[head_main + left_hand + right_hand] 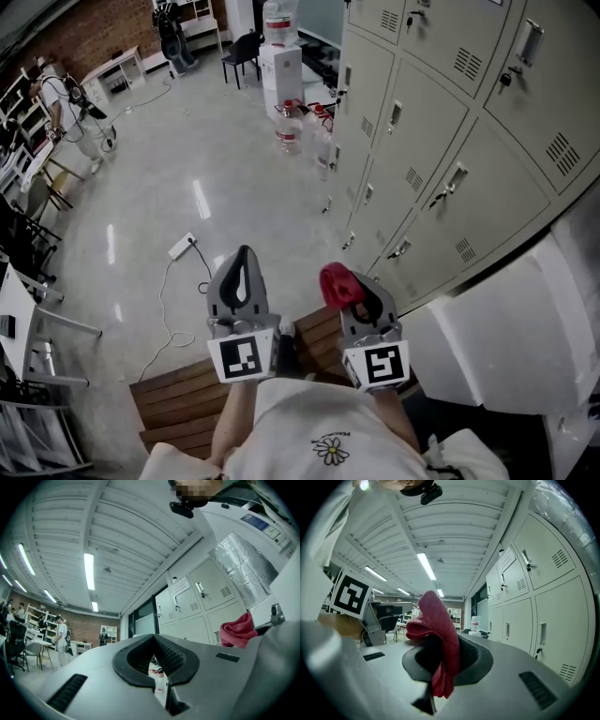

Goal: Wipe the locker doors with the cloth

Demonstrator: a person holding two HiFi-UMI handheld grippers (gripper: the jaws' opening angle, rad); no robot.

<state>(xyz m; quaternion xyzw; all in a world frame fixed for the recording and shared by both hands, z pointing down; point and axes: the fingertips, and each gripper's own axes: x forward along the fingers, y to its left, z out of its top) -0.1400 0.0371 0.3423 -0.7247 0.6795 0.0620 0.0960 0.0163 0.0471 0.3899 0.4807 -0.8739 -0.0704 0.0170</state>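
Fingers (478,659) of right gripper (362,296) clamp cloth (335,283) near lockers (422,159); left gripper (244,258) pressed together over open floor (187,169).

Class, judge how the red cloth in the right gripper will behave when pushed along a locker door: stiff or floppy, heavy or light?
Probably floppy: the red cloth folds and droops over the closed jaws of the right gripper. Likely light, since one small pinch holds it up. Its towel-like pile may drag slightly on a smooth locker door.

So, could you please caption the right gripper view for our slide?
Right gripper clamps a red cloth beside the locker doors.
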